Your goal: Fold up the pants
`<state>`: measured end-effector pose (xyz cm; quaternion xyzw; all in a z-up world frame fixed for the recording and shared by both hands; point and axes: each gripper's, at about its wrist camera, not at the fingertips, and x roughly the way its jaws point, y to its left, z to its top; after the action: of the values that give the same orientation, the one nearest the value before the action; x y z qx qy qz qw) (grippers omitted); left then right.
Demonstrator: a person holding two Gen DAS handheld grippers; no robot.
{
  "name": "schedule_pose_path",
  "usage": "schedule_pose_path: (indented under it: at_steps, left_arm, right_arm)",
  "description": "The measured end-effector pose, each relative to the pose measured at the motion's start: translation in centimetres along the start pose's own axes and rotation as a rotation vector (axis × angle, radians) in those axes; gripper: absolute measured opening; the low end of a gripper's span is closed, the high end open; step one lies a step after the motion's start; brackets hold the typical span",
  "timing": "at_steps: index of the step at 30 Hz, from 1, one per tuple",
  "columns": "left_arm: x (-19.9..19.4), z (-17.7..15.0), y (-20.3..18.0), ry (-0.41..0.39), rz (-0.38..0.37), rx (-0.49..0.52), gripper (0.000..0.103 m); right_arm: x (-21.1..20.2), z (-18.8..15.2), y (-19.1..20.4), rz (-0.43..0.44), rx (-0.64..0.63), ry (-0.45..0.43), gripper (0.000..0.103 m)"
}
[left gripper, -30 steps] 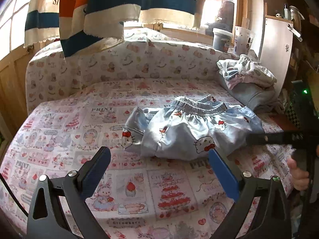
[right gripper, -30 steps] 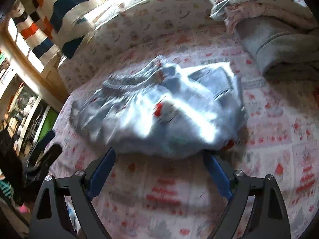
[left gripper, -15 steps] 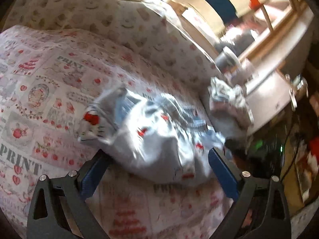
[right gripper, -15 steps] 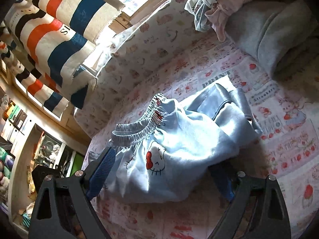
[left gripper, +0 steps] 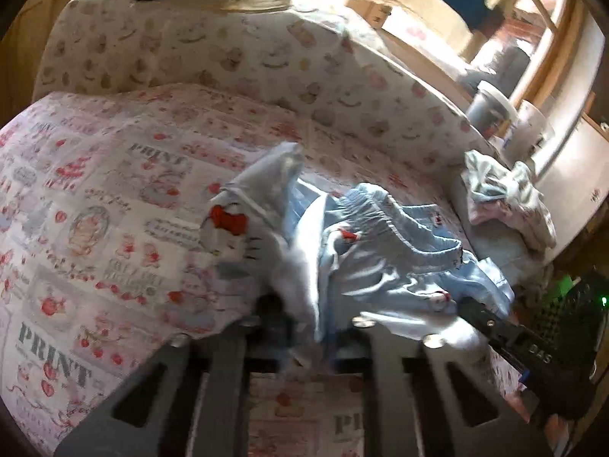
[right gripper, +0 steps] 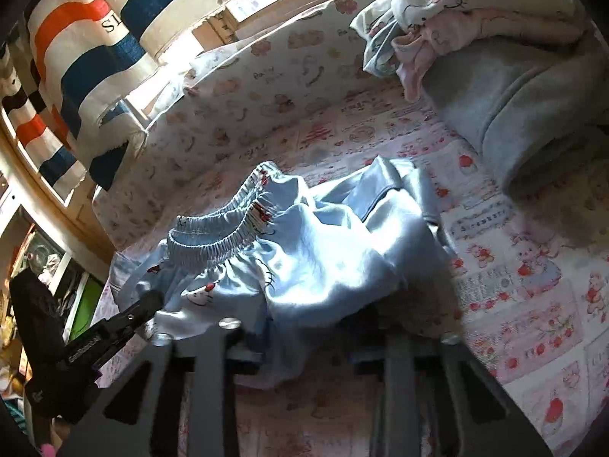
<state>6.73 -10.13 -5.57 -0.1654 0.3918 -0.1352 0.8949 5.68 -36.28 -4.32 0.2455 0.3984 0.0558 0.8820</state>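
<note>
Pants (left gripper: 380, 266), light blue, soft and limp, lie bunched on the printed bedcover (left gripper: 95, 198). Left gripper (left gripper: 304, 327) and right gripper (right gripper: 304, 342) are both closing, near-edge cloth between their fingers. Fabric looks light, slippery; firmer hold probably at the elastic waistband (right gripper: 220, 232).

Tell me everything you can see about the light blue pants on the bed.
The pants are light blue, of thin soft cloth printed with white cats wearing red bows, and have a gathered elastic waistband. They lie crumpled, not yet folded flat, on the printed bedsheet. The left gripper and the right gripper each have a bunch of the near edge between their closing jaws. One part stands up above the sheet.
</note>
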Motion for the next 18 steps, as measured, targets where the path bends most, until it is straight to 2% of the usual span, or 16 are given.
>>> schedule_pose_path:
  at_steps: [1,4,8,12,18]
  left_arm:
    - [-0.3,0.0,-0.4,-0.015,0.007,0.026,0.007]
    - [-1.8,-0.3,-1.8,-0.089,0.046,0.126,0.007]
    - [-4.0,-0.5,-3.7,-0.182,0.086,0.244,0.007]
    - [-5.7,-0.3,-5.2,-0.256,0.104,0.324,0.007]
    - [-7.5,0.2,-6.3,-0.307,0.094,0.371,0.007]
  right_arm:
    - [0.1,-0.1,0.1,0.013,-0.006,0.012,0.012]
    - [-0.4,-0.3,0.9,0.013,-0.058,-0.018,0.007]
    - [-2.8,-0.4,2.3,0.018,-0.151,-0.112,0.006]
    - [-4.8,-0.1,3.3,0.025,-0.188,-0.179,0.006]
    - [-7.6,0.5,4.7,0.010,-0.246,-0.270,0.005]
